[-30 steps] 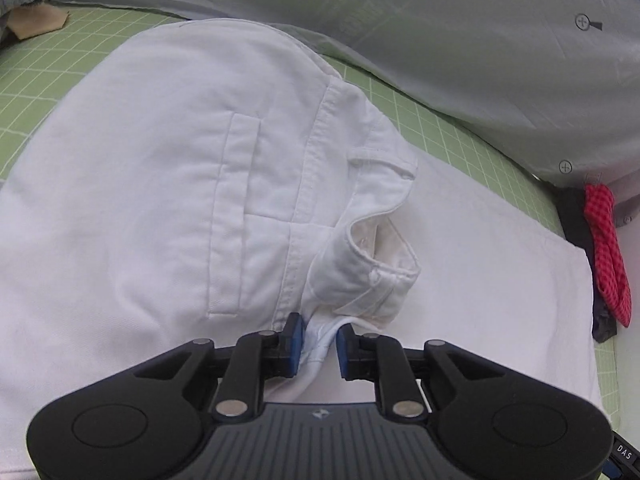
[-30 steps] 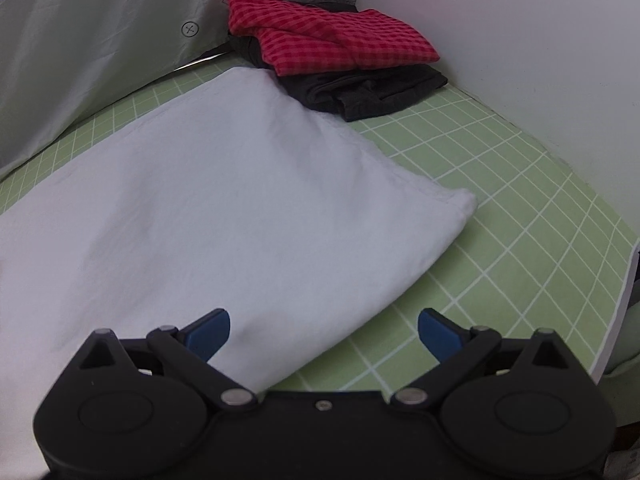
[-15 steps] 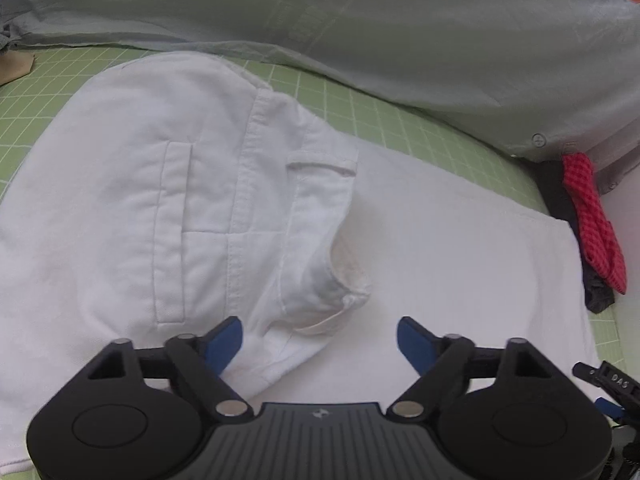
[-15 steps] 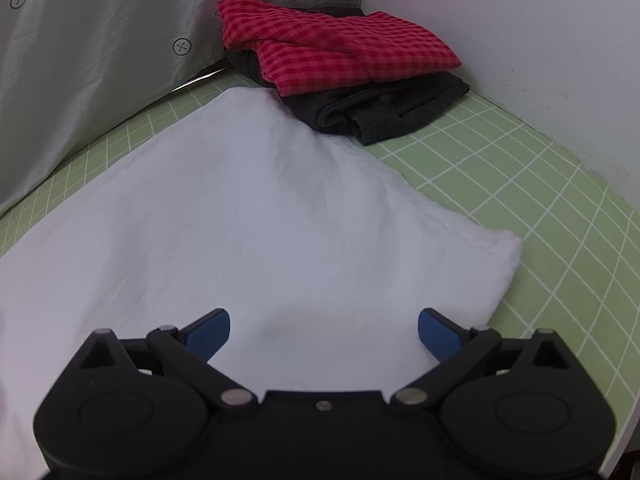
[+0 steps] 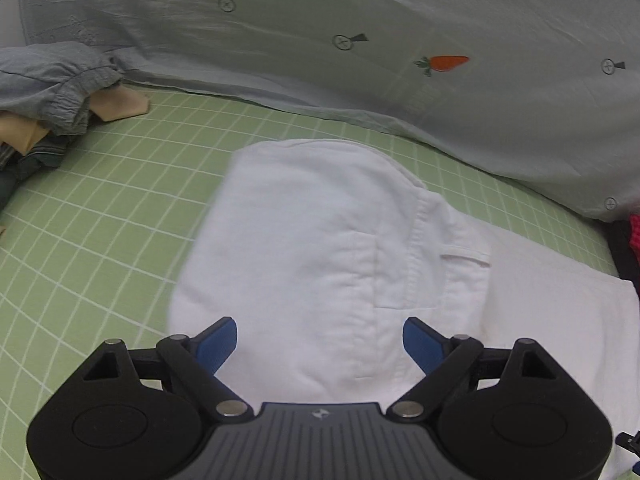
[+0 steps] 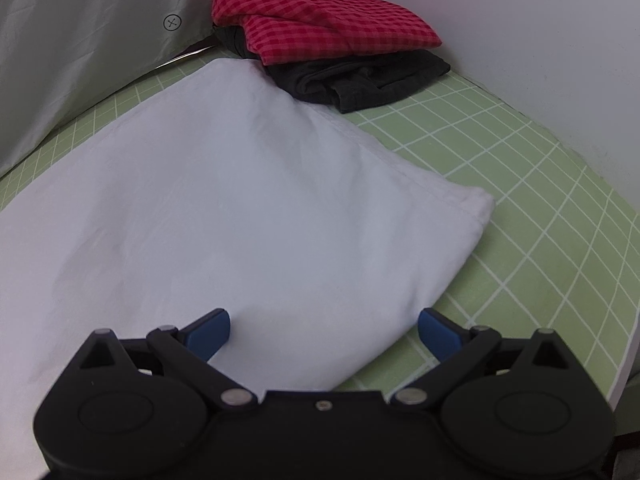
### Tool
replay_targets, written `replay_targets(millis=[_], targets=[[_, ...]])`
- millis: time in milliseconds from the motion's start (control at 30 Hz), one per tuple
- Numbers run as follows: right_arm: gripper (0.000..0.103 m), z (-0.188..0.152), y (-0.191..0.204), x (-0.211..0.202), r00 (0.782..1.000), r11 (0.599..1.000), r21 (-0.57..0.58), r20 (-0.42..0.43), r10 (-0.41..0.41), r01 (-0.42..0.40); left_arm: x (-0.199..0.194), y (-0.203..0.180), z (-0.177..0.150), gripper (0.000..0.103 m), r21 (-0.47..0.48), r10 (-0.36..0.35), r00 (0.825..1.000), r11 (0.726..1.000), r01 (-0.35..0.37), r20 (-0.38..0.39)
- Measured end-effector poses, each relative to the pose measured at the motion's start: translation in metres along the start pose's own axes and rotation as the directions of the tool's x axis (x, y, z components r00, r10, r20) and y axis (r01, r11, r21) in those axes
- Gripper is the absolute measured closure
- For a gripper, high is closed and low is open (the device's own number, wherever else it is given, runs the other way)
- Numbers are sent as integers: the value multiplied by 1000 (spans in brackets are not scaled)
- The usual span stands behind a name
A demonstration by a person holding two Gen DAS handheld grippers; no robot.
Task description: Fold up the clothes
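White trousers (image 5: 320, 248) lie folded on the green grid mat (image 5: 100, 220), the waist part with its pocket and seam doubled over the legs. My left gripper (image 5: 320, 342) hovers above that folded part, jaws wide open, nothing between them. In the right wrist view the leg end of the white trousers (image 6: 248, 208) spreads flat, its hem corner toward the right. My right gripper (image 6: 324, 330) stands open low over the near edge of the cloth, the fabric lying between its blue pads (image 6: 210, 332) without being pinched.
A folded red checked garment (image 6: 320, 28) rests on a folded dark one (image 6: 360, 80) at the far right corner by the white wall. A pale sheet with a carrot print (image 5: 444, 63) runs along the back. Crumpled grey and tan clothes (image 5: 52, 88) lie at far left. The mat's edge (image 6: 628, 360) is at right.
My left gripper let go of the trousers' waistband, opened wide, then rose and drew back, so more of the mat and the far-left clothes pile show. The right gripper stayed open and shifted slightly.
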State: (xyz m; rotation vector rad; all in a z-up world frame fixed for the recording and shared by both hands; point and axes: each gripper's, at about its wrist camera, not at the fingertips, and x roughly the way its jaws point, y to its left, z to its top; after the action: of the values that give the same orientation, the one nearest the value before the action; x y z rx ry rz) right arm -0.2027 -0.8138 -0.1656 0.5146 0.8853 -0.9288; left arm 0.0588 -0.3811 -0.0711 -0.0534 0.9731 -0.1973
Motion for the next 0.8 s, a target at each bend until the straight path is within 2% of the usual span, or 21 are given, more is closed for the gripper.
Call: replay_targets(millis=[100, 167, 300, 367, 400, 433, 467, 500, 567, 633, 733, 800], targets=[[1, 2, 1, 5, 1000, 999, 42, -5, -20, 20, 16, 31, 13, 13, -55, 51, 998, 997, -52, -33], [1, 4, 3, 8, 999, 997, 64, -6, -33, 34, 33, 50, 22, 13, -100, 46, 996, 994, -54, -77], [1, 13, 12, 11, 998, 994, 80, -13, -68, 69, 60, 74, 25, 13, -195, -58, 986, 980, 27, -155], [1, 15, 18, 10, 996, 994, 59, -9, -87, 87, 66, 77, 23, 16, -226, -110, 981, 972, 72, -162], [1, 15, 21, 7, 995, 995, 40, 1, -96, 96, 66, 76, 20, 20, -224, -132, 979, 970, 95, -156], [1, 14, 23, 5, 995, 994, 25, 4, -102, 102, 66, 75, 18, 29, -223, -155, 977, 967, 119, -149], [1, 13, 24, 3, 994, 994, 11, 5, -107, 107, 66, 74, 16, 48, -213, -172, 974, 967, 139, -147], [1, 11, 26, 2, 994, 994, -2, 6, -113, 113, 64, 74, 15, 54, -213, -169, 975, 967, 137, -141], [1, 8, 28, -2, 994, 994, -20, 1, -111, 111, 58, 74, 11, 91, -227, -144, 982, 967, 113, -123], [1, 3, 32, -8, 995, 994, -42, 6, -104, 104, 51, 79, 9, 95, -278, -133, 987, 955, 103, -92], [1, -5, 39, -18, 996, 993, -78, 14, -88, 89, 43, 86, 10, 96, -253, -68, 996, 966, 50, -61], [1, -10, 43, -24, 997, 992, -104, 26, -74, 76, 42, 101, 12, 96, -256, -52, 997, 966, 35, -61]])
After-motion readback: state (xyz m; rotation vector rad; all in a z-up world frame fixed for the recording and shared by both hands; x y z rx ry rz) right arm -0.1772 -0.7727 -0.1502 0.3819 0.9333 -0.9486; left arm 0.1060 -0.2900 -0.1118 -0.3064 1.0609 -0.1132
